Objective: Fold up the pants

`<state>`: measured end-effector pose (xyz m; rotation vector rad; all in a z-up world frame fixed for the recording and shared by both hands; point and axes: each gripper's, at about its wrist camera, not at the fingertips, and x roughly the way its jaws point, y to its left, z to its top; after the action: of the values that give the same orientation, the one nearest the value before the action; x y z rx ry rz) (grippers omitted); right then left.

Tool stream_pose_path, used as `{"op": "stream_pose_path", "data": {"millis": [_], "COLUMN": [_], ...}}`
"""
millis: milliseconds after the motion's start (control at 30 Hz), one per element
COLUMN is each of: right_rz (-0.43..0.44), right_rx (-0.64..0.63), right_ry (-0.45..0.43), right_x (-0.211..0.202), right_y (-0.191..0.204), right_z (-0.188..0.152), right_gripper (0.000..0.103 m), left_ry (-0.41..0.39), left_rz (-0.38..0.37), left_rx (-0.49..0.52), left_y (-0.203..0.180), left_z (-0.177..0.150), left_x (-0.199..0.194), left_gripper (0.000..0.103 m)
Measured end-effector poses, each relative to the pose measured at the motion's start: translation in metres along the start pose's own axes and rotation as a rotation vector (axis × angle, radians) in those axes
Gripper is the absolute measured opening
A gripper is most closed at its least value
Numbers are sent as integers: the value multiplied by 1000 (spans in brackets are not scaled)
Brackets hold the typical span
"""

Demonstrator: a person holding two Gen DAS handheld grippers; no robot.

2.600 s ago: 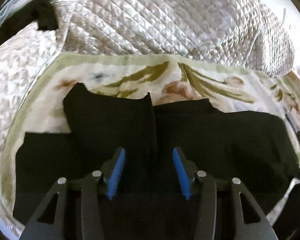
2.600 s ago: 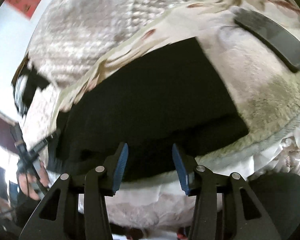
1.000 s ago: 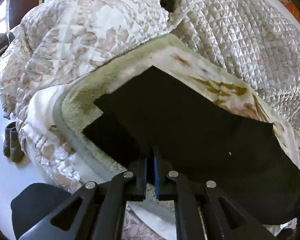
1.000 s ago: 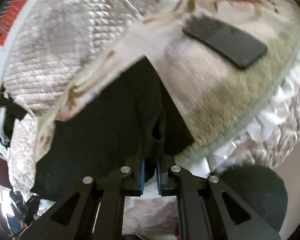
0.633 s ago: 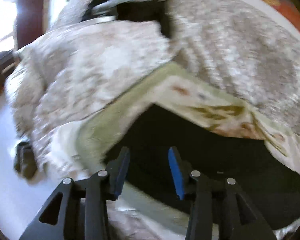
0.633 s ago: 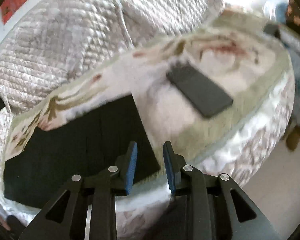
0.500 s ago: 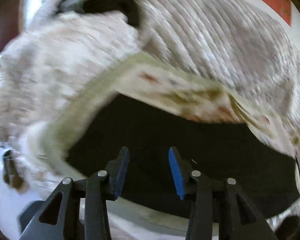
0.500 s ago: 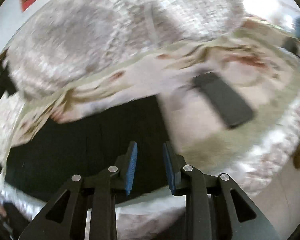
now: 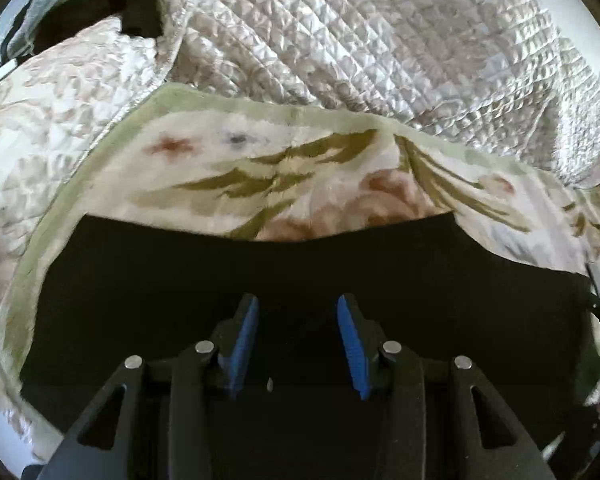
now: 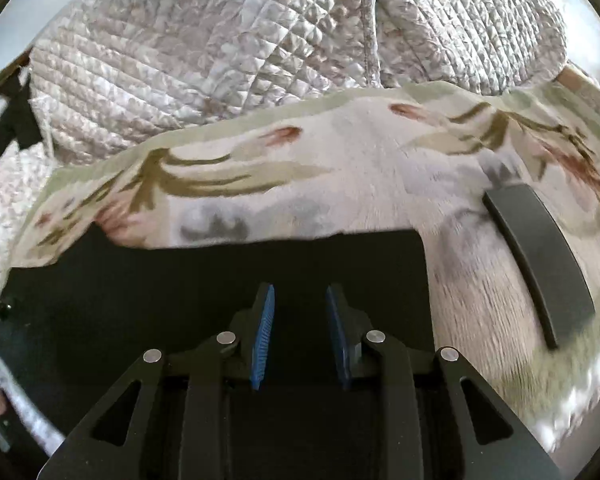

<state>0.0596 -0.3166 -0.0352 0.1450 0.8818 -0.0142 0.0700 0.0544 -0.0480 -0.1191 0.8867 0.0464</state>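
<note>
The black pants [image 9: 300, 272] lie flat as a wide folded band on a floral fleece blanket [image 9: 284, 168]. My left gripper [image 9: 298, 304] is open and empty, hovering over the pants' middle-left part. In the right wrist view the same pants [image 10: 204, 280] fill the lower left, with their right edge near the centre right. My right gripper [image 10: 299, 294] is open and empty above the pants near that right end. The front edge of the pants is hidden behind both grippers.
A quilted cream bedspread [image 9: 380, 40] is bunched behind the blanket, also in the right wrist view [image 10: 220, 40]. A dark flat phone [image 10: 540, 260] lies on the blanket right of the pants. Dark clothing [image 9: 136, 12] sits at the far left.
Both grippers were shut on the pants' ends one second ago. They have since opened, let go and swung back to face the bed square on, with the pants lying as one flat band.
</note>
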Motion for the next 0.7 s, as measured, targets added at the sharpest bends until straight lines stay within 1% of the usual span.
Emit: {"op": "stream_pose_path", "data": {"millis": [100,167,267,333,467,533,633,700], "right_rz": [-16,-22,-12,-4,7,33,64,90], "right_rx": [3,-14,-31,-29,-26,-36,-66,-94], "right_ry": [17,10,7,10,-3,-6,-8,1], "right_x": [16,22,21,20,7,-4,-16,-21], "right_y": [-6,-6,-4,-3,1,8,22,35], "right_z": [-1,0,0,2,2,-2,-10,-18], "right_gripper": [27,28,34,35,35,36,42,42], "left_ry": [57,32,29,32,25,15,2,-1], "left_rz": [28,36,37,35,45,58,75,83], "left_rx": [-16,-10,-5,-3,-12,-9,-1,-1], "left_y": [2,4,4,3,8,12,18,22], "left_z": [2,-1,-1,0,-3,-7,-15,-22], "left_x": [24,23,24,22,9,1,-12,-20], "left_gripper": [44,44,45,45,45,45,45,45]}}
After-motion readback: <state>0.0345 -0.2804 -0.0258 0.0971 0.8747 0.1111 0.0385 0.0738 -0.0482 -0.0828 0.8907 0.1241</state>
